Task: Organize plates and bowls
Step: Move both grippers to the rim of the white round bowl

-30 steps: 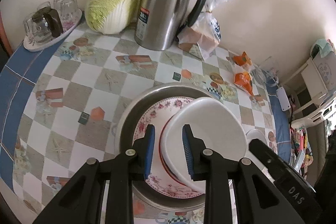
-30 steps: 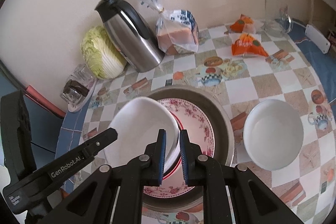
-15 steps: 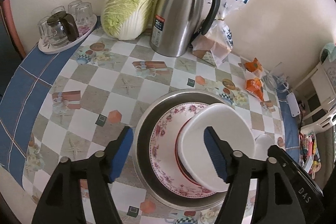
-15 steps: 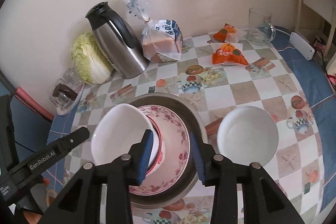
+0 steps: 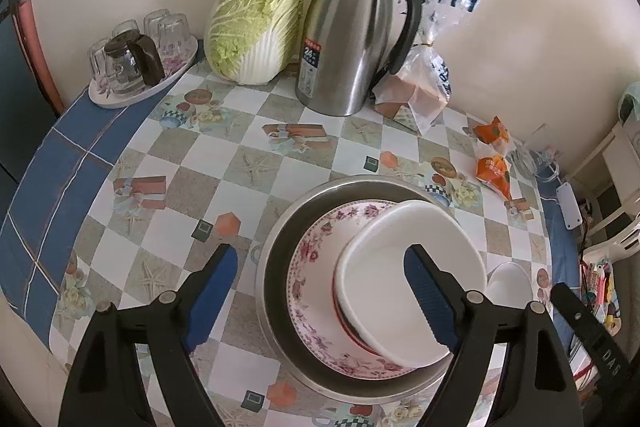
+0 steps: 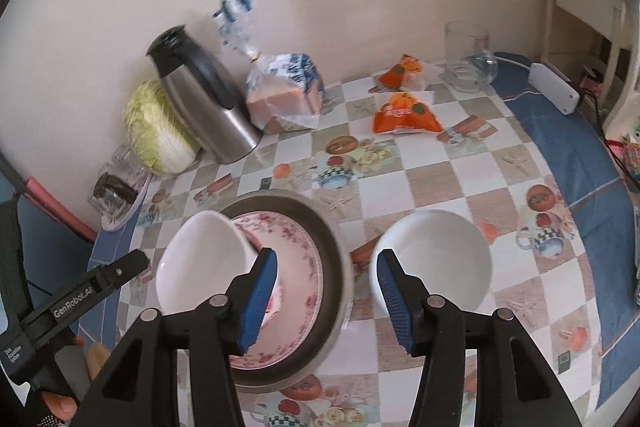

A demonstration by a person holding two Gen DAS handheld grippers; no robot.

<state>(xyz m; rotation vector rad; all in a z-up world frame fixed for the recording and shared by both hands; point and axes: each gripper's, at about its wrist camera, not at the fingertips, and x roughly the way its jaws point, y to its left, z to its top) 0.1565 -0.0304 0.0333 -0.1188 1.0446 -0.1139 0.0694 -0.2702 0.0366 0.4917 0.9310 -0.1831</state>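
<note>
Nearby, a steel jug (image 5: 352, 39) stands beside a cabbage (image 5: 256, 23).

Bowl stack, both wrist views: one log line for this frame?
left gripper: open | right gripper: open | white bowl: released, on floral plate in metal pan | second white bowl: on table, unstacked

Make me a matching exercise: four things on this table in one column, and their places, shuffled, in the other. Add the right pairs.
Things
1. white bowl
2. second white bowl
3. floral plate
4. cabbage

Places
A. standing alone on the tablecloth, to the right of the metal pan
B. by the wall, left of the steel jug
C. lying inside the metal pan
D. resting on top of the floral plate

Pairs: 1-D, 2-A, 3-C, 4-B
</note>
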